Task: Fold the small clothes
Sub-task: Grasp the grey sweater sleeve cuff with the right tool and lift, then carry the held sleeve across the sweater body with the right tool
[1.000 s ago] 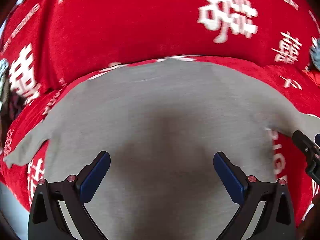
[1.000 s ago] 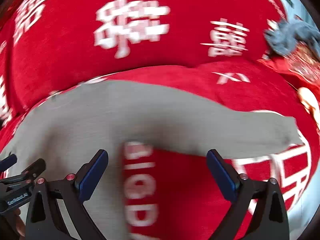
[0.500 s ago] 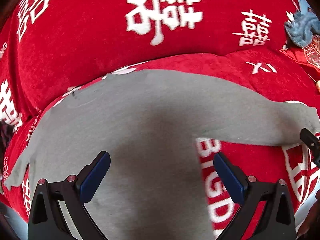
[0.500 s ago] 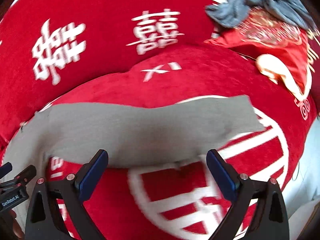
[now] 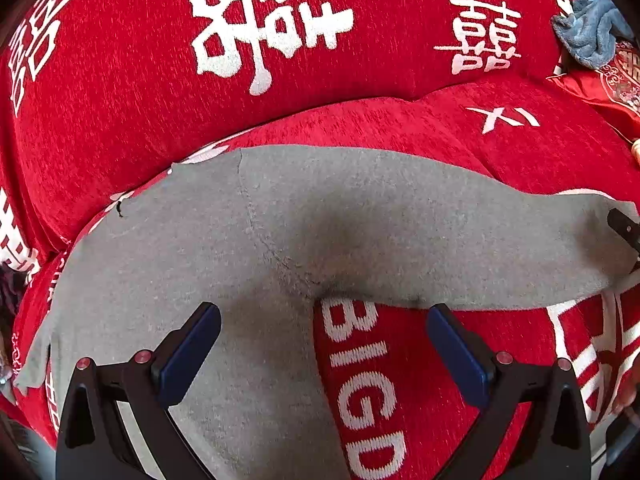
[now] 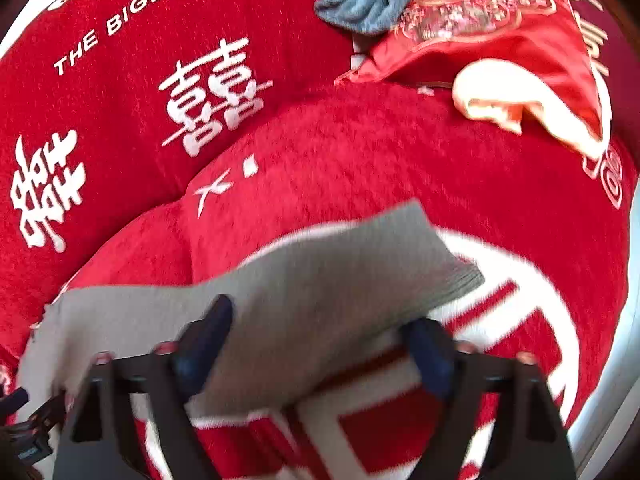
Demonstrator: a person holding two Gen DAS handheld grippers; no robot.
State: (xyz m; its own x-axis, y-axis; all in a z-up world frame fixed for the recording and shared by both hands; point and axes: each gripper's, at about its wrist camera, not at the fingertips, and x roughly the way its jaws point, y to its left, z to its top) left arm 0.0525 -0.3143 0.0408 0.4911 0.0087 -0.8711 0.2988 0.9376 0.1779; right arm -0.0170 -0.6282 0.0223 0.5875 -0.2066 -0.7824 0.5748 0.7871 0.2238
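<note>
A small grey long-sleeved shirt point(image 5: 224, 248) lies flat on a red sofa seat, its right sleeve point(image 5: 460, 244) stretched out to the right. My left gripper point(image 5: 322, 344) is open and empty, low over the armpit where the sleeve meets the body. My right gripper point(image 6: 320, 344) is open and empty, close over the outer part of that sleeve point(image 6: 332, 276), with the ribbed cuff point(image 6: 452, 276) just beyond its right finger. The right gripper's tip shows at the right edge of the left wrist view point(image 5: 624, 226).
The red sofa cover point(image 5: 420, 364) carries white lettering, and its backrest point(image 5: 140, 92) rises behind the shirt. A crumpled blue-grey cloth point(image 6: 368, 4) and a red embroidered cushion point(image 6: 492, 40) lie at the back right. The seat's right edge point(image 6: 624, 320) is close.
Both grippers have moved right along the shirt. The left went from over the body to the armpit. The right went from the sleeve's middle out towards the cuff and lower.
</note>
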